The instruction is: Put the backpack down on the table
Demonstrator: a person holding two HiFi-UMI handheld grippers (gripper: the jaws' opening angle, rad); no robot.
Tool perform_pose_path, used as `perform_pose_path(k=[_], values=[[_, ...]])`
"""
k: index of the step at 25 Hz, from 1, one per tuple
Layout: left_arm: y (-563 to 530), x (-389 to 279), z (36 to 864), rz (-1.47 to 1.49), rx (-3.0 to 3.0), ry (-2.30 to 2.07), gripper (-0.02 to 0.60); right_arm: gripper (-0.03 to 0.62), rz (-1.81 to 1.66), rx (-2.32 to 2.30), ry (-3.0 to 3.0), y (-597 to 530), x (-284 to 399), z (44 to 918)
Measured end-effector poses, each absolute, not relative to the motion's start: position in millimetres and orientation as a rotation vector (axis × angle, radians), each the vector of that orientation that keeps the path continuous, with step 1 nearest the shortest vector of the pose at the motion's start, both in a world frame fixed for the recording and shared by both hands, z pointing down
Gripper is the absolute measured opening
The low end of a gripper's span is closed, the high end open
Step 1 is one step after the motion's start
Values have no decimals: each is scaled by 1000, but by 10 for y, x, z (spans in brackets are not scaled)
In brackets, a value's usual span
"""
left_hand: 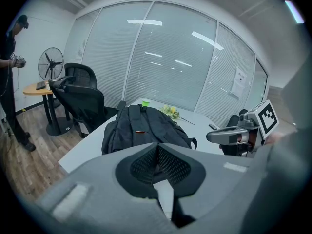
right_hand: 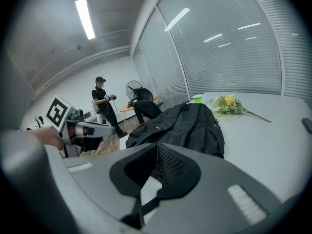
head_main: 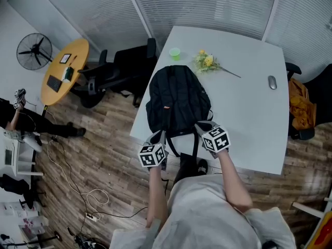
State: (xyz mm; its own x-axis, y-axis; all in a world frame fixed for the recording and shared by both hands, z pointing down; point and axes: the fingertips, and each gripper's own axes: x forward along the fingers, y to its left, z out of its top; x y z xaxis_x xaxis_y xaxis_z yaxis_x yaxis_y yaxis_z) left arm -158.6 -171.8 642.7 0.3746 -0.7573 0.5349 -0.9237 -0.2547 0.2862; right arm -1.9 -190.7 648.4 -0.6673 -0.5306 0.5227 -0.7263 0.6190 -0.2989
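A black backpack [head_main: 176, 100] [left_hand: 141, 128] [right_hand: 187, 123] lies flat on the white table [head_main: 249, 108], its bottom end at the near edge. Two dark straps [head_main: 171, 148] hang over that edge. My left gripper [head_main: 158, 137] [left_hand: 157, 155] sits at the pack's near left corner with its jaws closed. My right gripper [head_main: 201, 125] [right_hand: 157, 155] sits at the near right corner, jaws closed too. In each gripper view a strap [left_hand: 171, 213] [right_hand: 146, 206] runs just under the pads; I cannot tell whether it is pinched.
A green cup [head_main: 175, 52], yellow flowers [head_main: 207, 61] and a mouse [head_main: 272, 82] lie on the far part of the table. Black office chairs [head_main: 124, 66] stand at its left, a round wooden table [head_main: 65, 71] and a fan [head_main: 35, 51] beyond. A person [right_hand: 102, 106] stands far left.
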Motion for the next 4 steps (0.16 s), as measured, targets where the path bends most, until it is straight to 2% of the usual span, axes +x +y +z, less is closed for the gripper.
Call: perform_pose_path(k=[4], values=[[-1709, -1610, 6429, 388, 2081, -1447, -11, 0, 695, 996, -2464, -1897, -46, 6479]])
